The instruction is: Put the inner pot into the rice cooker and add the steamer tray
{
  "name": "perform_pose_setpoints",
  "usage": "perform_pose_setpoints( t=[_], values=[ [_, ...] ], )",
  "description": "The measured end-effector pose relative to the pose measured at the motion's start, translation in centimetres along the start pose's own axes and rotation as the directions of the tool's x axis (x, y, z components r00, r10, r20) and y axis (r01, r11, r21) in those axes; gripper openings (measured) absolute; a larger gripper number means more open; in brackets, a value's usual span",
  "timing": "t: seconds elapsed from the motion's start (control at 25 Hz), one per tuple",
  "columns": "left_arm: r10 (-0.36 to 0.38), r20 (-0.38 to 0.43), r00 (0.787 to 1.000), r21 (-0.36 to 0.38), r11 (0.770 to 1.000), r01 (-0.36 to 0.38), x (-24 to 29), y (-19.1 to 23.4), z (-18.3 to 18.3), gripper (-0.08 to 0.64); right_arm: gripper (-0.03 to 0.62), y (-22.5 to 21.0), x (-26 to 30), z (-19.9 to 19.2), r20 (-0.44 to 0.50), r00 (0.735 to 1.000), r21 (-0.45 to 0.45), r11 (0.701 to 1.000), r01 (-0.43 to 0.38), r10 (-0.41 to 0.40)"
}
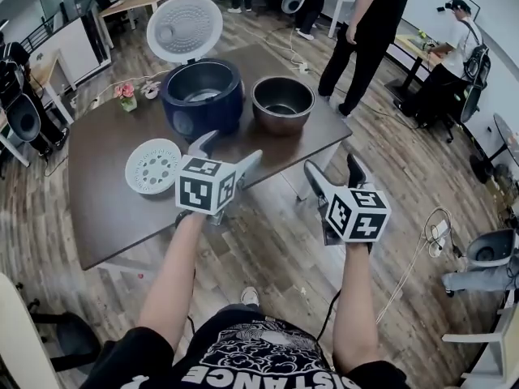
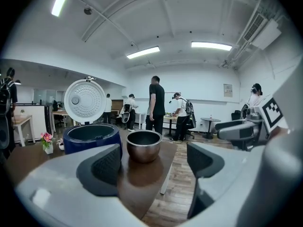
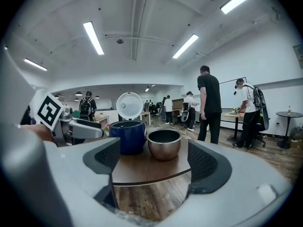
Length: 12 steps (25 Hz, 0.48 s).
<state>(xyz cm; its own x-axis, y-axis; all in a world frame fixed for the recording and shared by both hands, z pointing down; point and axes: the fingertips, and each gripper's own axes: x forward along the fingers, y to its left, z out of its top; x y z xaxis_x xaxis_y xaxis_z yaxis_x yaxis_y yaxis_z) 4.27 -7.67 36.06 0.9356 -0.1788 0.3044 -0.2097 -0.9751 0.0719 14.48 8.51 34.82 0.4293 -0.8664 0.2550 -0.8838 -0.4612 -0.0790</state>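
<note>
Holding a gripper in each hand, you have the left gripper (image 1: 231, 148) at the centre of the head view, over the table's near edge. The right gripper (image 1: 332, 165) is right of it, over the floor. Both have their jaws spread wide with nothing between them. The metal inner pot (image 1: 282, 104) stands on the brown table (image 1: 105, 209) in the upper middle, just right of the blue rice cooker (image 1: 203, 96), whose white lid (image 1: 184, 28) is raised. The white steamer tray (image 1: 152, 166) lies flat at centre left, just left of your left gripper.
</note>
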Motion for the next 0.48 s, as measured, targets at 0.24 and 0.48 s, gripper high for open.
perform_pose_setpoints(
  t=[0.24, 0.48],
  values=[
    [-0.028, 0.006, 1.0, -0.036, 0.999, 0.029, 1.3, 2.7, 0.4, 0.443, 0.432, 0.9, 3.2, 0.9, -0.002, 1.0, 0.001, 1.0, 0.012, -0.012],
    [-0.028, 0.004, 1.0, -0.031, 0.999, 0.029, 2.3, 4.0, 0.1, 0.443, 0.431, 1.3, 5.2, 0.9, -0.006, 1.0, 0.004, 1.0, 0.003, -0.003]
  ],
)
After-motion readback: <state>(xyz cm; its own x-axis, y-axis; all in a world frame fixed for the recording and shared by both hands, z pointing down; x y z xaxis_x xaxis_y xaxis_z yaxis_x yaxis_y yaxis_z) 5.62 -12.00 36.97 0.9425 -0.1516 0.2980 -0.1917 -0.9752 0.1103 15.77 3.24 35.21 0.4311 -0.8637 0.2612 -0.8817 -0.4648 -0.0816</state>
